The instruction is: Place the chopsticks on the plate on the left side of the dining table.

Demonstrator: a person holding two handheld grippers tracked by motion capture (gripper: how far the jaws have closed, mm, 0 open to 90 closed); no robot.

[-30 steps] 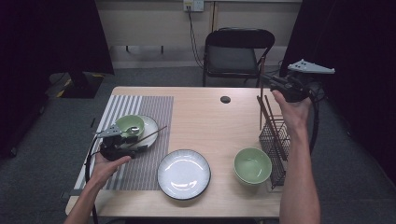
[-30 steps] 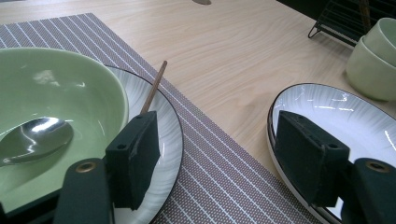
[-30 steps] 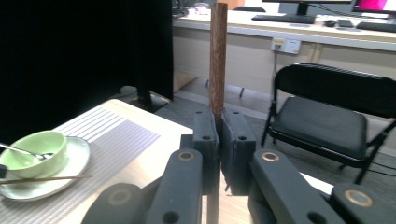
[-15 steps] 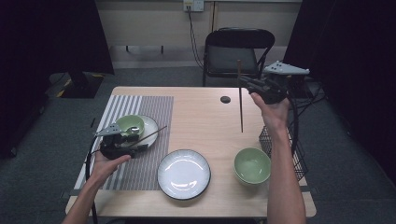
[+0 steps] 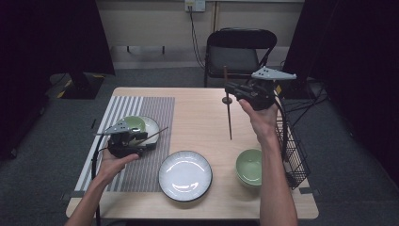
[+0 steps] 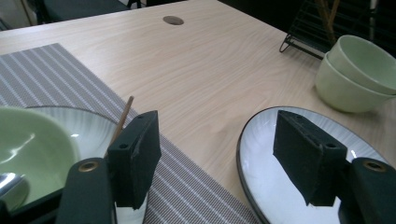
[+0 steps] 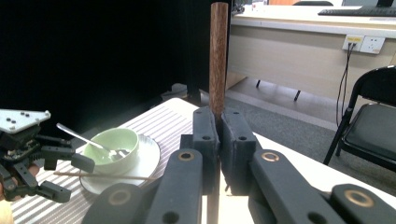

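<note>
My right gripper (image 5: 231, 90) is shut on a dark wooden chopstick (image 5: 229, 117), held upright above the table's middle right. In the right gripper view the chopstick (image 7: 218, 56) rises from between the closed jaws of my right gripper (image 7: 218, 135). My left gripper (image 5: 141, 141) rests open on the striped placemat (image 5: 150, 106), beside a small white plate (image 5: 151, 125) bearing a green bowl (image 5: 134, 123) with a spoon. A second chopstick (image 5: 157, 133) lies across that plate, its tip (image 6: 123, 115) by my left gripper's (image 6: 219, 158) left pad. Nothing sits between those jaws.
A large white plate (image 5: 185, 175) lies at the front centre. Stacked green bowls (image 5: 249, 167) stand to its right, beside a black wire basket (image 5: 291, 150) at the table's right edge. A black chair (image 5: 237, 52) stands behind the table. A cable hole (image 6: 173, 20) marks the far tabletop.
My right gripper has carried the chopstick left, from above the wire basket to over the table's middle right. The left gripper has stayed put.
</note>
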